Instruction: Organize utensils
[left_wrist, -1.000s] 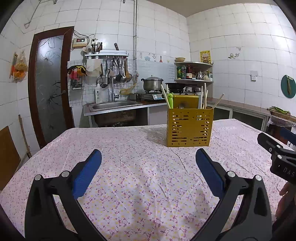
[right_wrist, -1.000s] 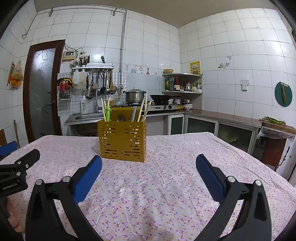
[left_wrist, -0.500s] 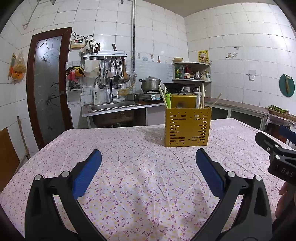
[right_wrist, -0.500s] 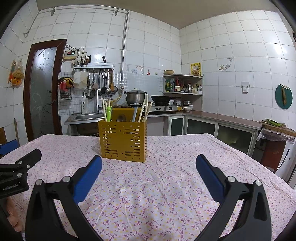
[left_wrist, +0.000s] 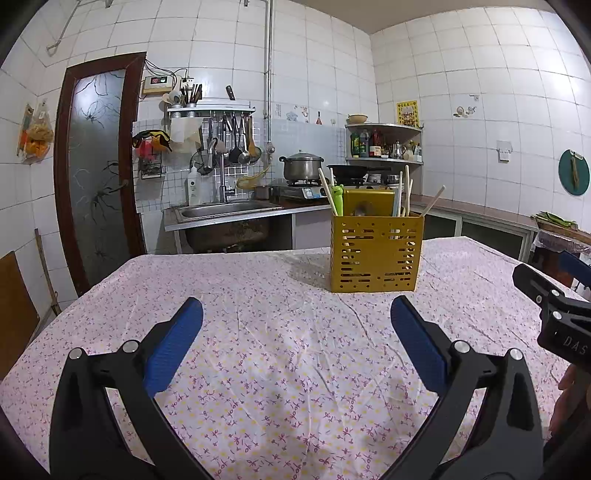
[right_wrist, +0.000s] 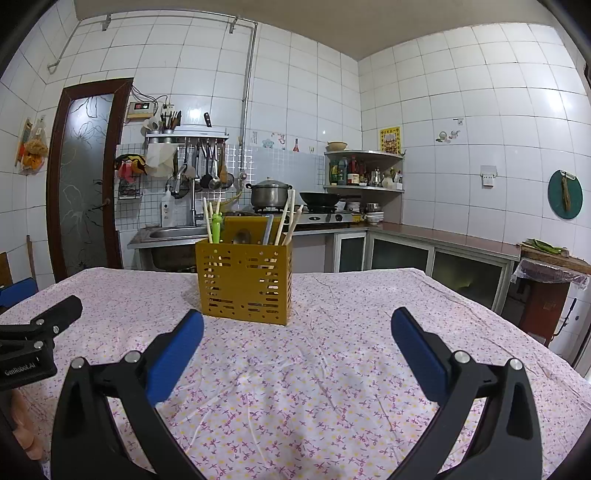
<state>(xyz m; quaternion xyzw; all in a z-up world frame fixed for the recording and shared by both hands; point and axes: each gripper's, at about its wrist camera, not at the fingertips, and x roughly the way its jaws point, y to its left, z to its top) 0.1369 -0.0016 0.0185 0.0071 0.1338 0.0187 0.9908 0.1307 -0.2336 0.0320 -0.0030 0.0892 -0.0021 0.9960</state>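
Nearest the cameras, the left hand-held gripper (left_wrist: 296, 325) and the right hand-held gripper (right_wrist: 297, 326) are both held released, the blue pads spread wide with nothing between them, low over the near half of the counter (left_wrist: 258, 332), which is covered by a flowered cloth. No loose utensil is seen on the cloth in either view. Further in, toward the middle of the counter and nearer its far edge, the yellow perforated utensil holder (left_wrist: 376, 252) is found standing upright; chopsticks (right_wrist: 286, 218), a green-handled piece (right_wrist: 217, 227) and what is judged to be a spoon (right_wrist: 242, 236) are seen rising from it. Since all the utensils appear to be already in the holder, the step in hand is judged to be either a withdrawal or a reach for re-sorting. For a reach, a single handle should be approached from above with the spread narrowed, its neighbours left clear, and the light holder steadied by the other hand-held gripper against tipping.
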